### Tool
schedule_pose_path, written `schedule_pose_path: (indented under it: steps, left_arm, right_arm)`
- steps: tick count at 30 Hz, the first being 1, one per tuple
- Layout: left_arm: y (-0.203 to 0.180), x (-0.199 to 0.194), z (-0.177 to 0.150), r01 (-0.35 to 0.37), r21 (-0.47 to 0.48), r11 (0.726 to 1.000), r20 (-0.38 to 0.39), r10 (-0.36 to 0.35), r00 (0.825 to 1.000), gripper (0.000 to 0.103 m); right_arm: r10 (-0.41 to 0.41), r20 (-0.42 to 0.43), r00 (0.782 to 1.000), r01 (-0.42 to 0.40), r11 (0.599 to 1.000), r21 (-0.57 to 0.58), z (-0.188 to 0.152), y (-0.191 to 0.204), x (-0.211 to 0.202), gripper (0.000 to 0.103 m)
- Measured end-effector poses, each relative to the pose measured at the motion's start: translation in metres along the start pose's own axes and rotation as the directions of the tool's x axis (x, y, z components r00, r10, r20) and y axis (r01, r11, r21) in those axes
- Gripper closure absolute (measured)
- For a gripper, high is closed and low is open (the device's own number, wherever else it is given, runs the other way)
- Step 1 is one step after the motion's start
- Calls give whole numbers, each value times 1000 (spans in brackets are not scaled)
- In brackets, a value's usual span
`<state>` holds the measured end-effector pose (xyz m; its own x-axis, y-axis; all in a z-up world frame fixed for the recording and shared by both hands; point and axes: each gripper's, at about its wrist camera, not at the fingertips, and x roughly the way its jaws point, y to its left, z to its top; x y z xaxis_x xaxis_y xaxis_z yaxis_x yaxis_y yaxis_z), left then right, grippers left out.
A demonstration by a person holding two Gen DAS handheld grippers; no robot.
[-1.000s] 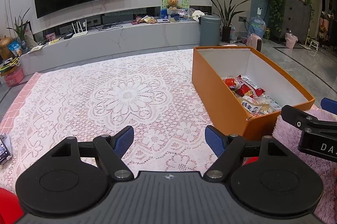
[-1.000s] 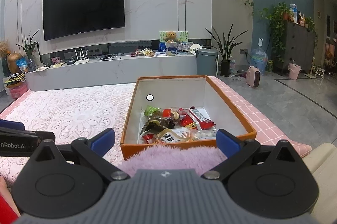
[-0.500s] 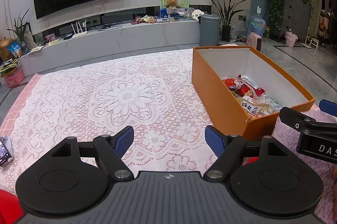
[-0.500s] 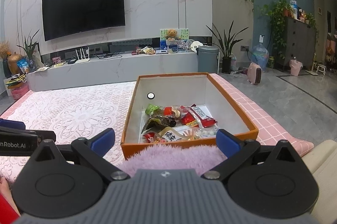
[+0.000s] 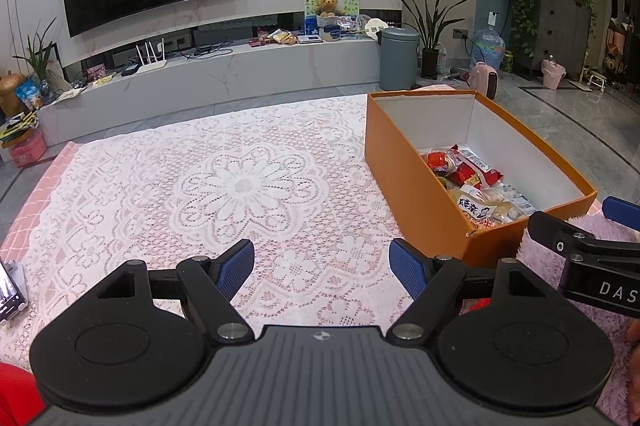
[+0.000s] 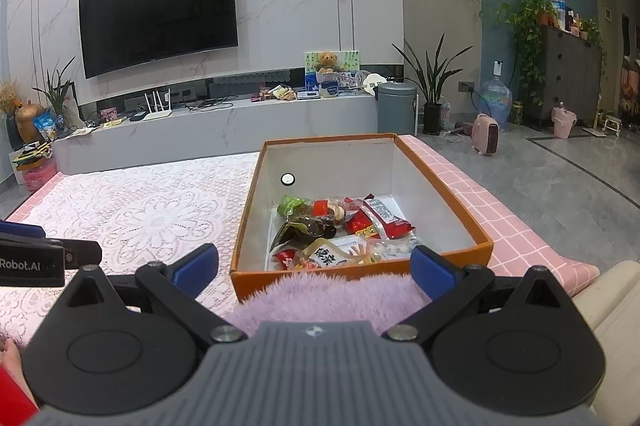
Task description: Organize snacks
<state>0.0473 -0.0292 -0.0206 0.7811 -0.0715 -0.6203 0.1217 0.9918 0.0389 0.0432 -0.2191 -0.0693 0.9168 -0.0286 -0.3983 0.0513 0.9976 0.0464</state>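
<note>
An orange box (image 5: 416, 194) with a white inside stands on the right part of the lace tablecloth; in the right wrist view the box (image 6: 448, 202) is straight ahead. Several snack packets (image 6: 340, 230) lie piled in its near half, also seen in the left wrist view (image 5: 472, 186). My left gripper (image 5: 322, 264) is open and empty, low over the lace to the left of the box. My right gripper (image 6: 316, 264) is open and empty, just short of the box's near wall, above a purple fluffy cloth (image 6: 320, 298).
The table has a white lace cloth (image 5: 240, 186) over pink check (image 6: 500, 222). A phone (image 5: 10, 292) lies at the left edge. Behind are a TV shelf (image 5: 224, 74), a grey bin (image 5: 398, 58) and plants. A beige seat (image 6: 616, 306) is at right.
Both grippers have drifted slightly; the right one has risen a little, so the box sits lower in its view. Nothing was taken hold of or let go.
</note>
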Motion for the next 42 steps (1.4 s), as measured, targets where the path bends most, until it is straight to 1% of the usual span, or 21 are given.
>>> schedule_pose_path:
  steps: [21, 32, 42]
  left_arm:
    - [-2, -3, 3, -8, 11, 1000, -10, 8, 1000, 13]
    - [-3, -4, 4, -7, 25, 1000, 2, 7, 1000, 13]
    - [-1, -6, 5, -2, 16, 1000, 5, 2, 1000, 13]
  right_arm:
    - [7, 4, 1000, -7, 1000, 8, -1, -2, 2, 4]
    - [13, 5, 1000, -13, 1000, 16, -1, -1, 2, 4]
    - [14, 4, 1000, -14, 1000, 17, -1, -1, 2, 4]
